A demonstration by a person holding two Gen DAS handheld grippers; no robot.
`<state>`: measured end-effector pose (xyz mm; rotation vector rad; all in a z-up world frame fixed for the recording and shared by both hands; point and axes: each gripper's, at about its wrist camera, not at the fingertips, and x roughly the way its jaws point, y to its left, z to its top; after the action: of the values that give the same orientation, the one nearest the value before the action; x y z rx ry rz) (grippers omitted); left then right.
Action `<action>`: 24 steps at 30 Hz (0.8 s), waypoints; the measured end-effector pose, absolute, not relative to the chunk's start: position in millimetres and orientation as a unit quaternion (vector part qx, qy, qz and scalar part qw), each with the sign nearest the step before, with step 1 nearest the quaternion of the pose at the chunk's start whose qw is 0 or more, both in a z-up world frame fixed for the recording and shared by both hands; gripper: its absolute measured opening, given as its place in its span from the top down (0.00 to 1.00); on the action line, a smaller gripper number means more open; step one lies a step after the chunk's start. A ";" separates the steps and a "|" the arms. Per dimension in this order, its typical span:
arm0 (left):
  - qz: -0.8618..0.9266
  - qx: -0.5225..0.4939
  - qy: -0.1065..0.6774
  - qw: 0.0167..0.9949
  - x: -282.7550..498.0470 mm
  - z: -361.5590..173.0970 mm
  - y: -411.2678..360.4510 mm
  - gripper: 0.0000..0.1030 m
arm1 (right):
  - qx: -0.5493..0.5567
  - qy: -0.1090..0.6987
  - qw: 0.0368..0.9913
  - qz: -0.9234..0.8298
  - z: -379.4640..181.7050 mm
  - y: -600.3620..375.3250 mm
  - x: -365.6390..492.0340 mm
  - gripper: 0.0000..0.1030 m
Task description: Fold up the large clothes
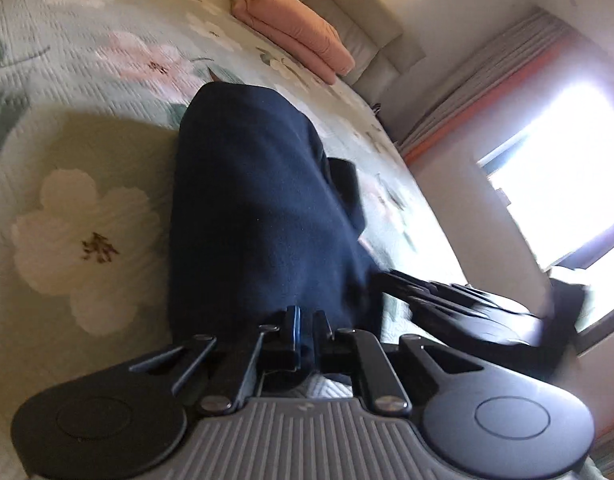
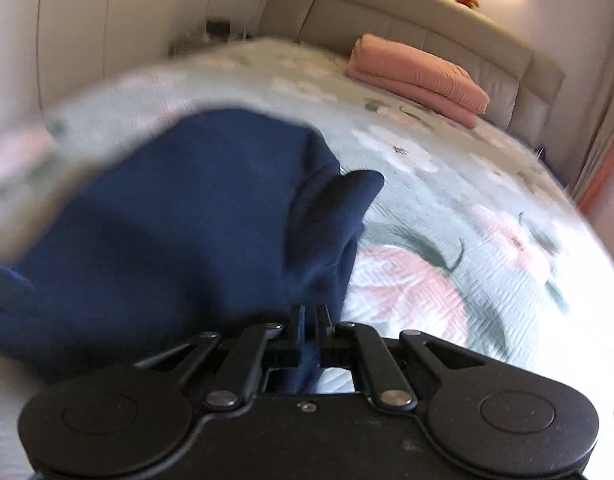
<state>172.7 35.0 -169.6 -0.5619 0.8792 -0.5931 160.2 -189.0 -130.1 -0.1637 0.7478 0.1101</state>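
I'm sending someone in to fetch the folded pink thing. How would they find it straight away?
Start at the bed with the floral quilt and look to its far end, at the padded beige headboard. The folded pink blanket lies on the quilt against that headboard. It is the only plain pink bundle; the navy garment nearer the camera is dark and spread out.

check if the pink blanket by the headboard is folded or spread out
Folded: the pink blanket lies as a compact stack of layers on the floral bedspread.
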 end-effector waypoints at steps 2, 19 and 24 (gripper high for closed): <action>-0.274 -0.285 0.430 0.812 174.6 -175.0 35.8 0.92 | -0.057 0.380 0.921 0.067 -124.7 -184.3 149.7 0.91; -0.184 -0.090 0.363 0.909 37.0 -36.9 10.9 0.48 | 0.009 0.373 0.928 0.010 -31.8 -186.1 24.9 0.26; -0.144 -0.076 0.302 0.939 4.3 13.2 -1.8 0.23 | 0.005 0.336 0.942 -0.010 13.0 -175.7 -1.4 0.19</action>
<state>4.3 -1.8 13.2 -0.1544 0.6167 -0.2944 -1.4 -175.7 13.0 0.0092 0.6849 -0.0199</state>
